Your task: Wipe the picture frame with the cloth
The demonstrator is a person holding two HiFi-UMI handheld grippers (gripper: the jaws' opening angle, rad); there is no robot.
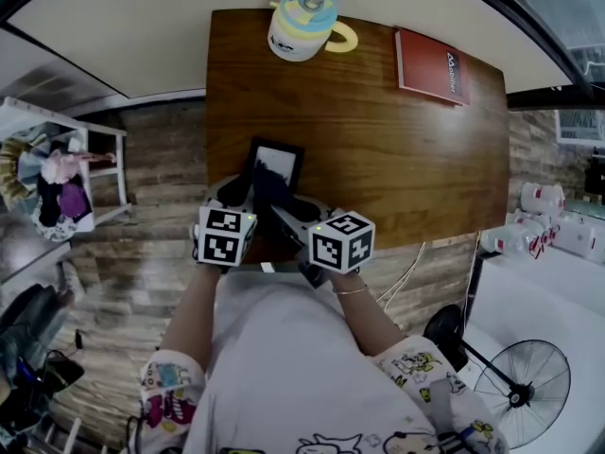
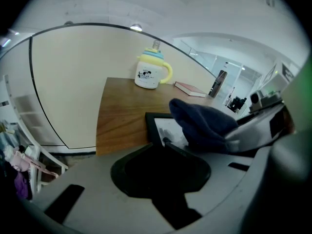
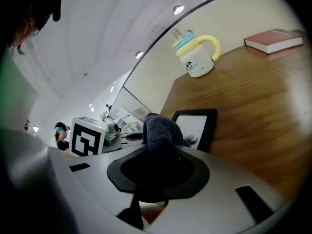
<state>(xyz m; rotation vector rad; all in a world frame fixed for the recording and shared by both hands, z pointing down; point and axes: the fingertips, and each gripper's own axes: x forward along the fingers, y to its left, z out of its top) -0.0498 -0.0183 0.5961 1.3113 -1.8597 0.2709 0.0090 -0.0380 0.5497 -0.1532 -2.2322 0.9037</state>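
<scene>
I have the left gripper (image 2: pixel 165 141) narrowed down onto the near edge of the picture frame (image 1: pixel 284 154). As far as I can judge its jaws pinch that edge, so the frame does not slide while I rub. The frame sits at the 6 o'clock edge of the counter (image 1: pixel 378 149), close enough that both hands reach it. The right gripper (image 3: pixel 157 150) has its jaws closed on the dark blue cloth (image 3: pixel 157 128). The cloth bunches up out of the jaws and drapes over the frame's glass, about where a wipe has to start. It covers the near half of the glass, and the far half shows bare. The counter is plain brown wood with little on it. A lidded cup (image 1: pixel 302 25) with a yellow handle stands at 12 o'clock, and a red book (image 1: pixel 432 67) lies at about 1 o'clock, both well apart from the frame. Around me the floor (image 1: pixel 151 178) is wood-look plank. A small white rack (image 1: pixel 57 168) of oddments stands at 9 o'clock, and a floor fan (image 1: pixel 522 386) at 4 o'clock.
</scene>
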